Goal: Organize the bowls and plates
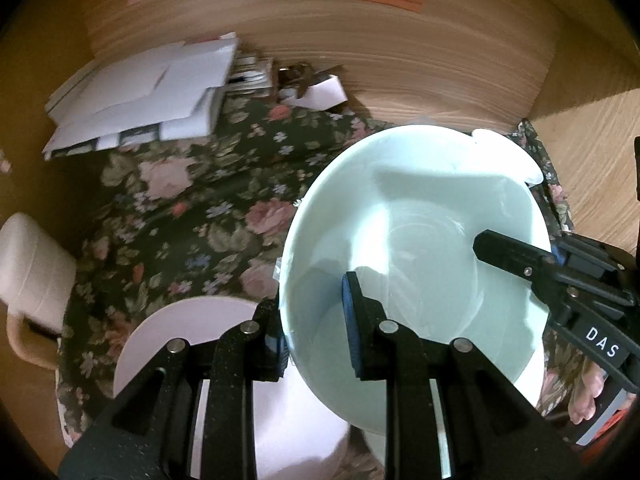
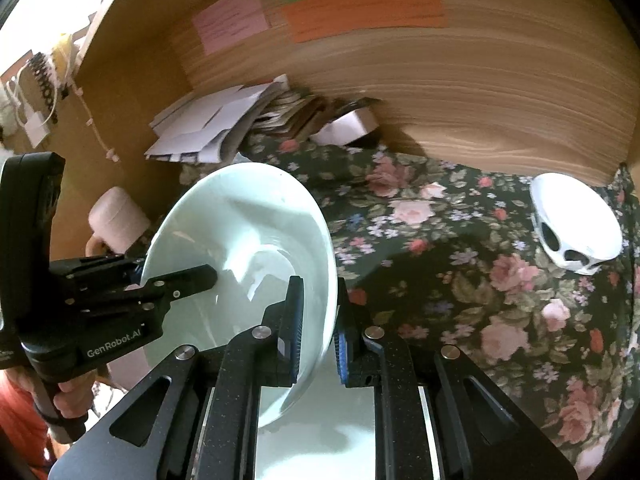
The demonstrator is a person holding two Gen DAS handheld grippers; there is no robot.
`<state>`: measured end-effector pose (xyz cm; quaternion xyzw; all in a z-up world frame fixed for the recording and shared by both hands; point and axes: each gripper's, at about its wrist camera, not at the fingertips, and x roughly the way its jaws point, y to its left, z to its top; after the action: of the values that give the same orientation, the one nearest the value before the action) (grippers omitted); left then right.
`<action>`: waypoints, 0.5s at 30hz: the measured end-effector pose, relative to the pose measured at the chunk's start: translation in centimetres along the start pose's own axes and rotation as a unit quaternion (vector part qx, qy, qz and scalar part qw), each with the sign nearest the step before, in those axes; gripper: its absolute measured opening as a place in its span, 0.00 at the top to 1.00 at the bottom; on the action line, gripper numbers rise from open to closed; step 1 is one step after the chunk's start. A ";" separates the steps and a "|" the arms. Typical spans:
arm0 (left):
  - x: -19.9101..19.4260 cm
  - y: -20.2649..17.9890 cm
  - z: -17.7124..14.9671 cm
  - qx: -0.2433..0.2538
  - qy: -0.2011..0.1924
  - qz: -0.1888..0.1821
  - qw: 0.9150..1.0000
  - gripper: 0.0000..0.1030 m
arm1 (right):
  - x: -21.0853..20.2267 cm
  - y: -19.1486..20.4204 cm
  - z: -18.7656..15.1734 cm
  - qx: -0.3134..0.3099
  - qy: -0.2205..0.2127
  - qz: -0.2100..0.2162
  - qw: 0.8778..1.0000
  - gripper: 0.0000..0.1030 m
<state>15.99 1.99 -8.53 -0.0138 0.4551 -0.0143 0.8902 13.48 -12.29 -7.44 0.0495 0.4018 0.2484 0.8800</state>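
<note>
Now on floral tablecloth (image 2: 460,264), wood wall (image 2: 460,92) close behind.
Both left gripper (image 1: 316,320) and right gripper (image 2: 318,332) clamping pale bowl (image 2: 248,232) rims; bare cloth rightward.

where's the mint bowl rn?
The mint bowl is held tilted over the floral tablecloth, its rim pinched on opposite sides by the left claw and right claw, above the white plate.
</note>
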 end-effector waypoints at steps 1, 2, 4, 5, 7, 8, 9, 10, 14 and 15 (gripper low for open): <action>-0.1 0.4 -0.2 -0.004 0.000 0.002 1.000 0.78 | 0.2 0.4 -0.1 -0.002 0.001 0.002 1.000 0.88; -0.3 0.8 -0.6 -0.008 0.001 0.004 1.000 0.78 | 0.4 0.7 -0.1 -0.004 0.002 0.004 1.000 0.88; -0.5 1.5 -1.2 -0.014 0.000 0.008 1.000 0.78 | 0.8 1.5 -0.3 -0.007 0.005 0.011 1.000 0.88; -0.6 2.0 -1.5 -0.018 0.001 0.010 1.000 0.78 | 1.1 2.0 -0.4 -0.010 0.008 0.015 1.000 0.88; -0.9 2.9 -2.2 -0.027 0.002 0.014 1.000 0.78 | 1.6 2.7 -0.4 -0.016 0.012 0.020 1.000 0.88; -0.9 3.3 -2.4 -0.031 0.002 0.016 0.999 0.78 | 1.8 3.1 -0.5 -0.018 0.014 0.023 0.999 0.88; -1.0 3.8 -2.7 -0.036 0.003 0.018 0.999 0.78 | 2.1 3.5 -0.6 -0.021 0.017 0.027 0.999 0.88; -1.1 4.1 -3.0 -0.040 0.004 0.019 0.999 0.78 | 2.3 3.9 -0.6 -0.023 0.019 0.029 0.999 0.88; -1.7 5.8 -3.8 -0.052 0.004 0.027 0.998 0.78 | 3.1 5.5 -0.9 -0.033 0.025 0.039 0.998 0.88; -1.9 6.1 -4.0 -0.055 0.004 0.028 0.998 0.78 | 3.3 5.9 -0.9 -0.035 0.027 0.041 0.998 0.88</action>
<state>11.76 8.14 -9.59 -0.0498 0.4590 0.0359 0.8863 12.30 -5.71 -8.65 0.0281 0.4136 0.2997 0.8593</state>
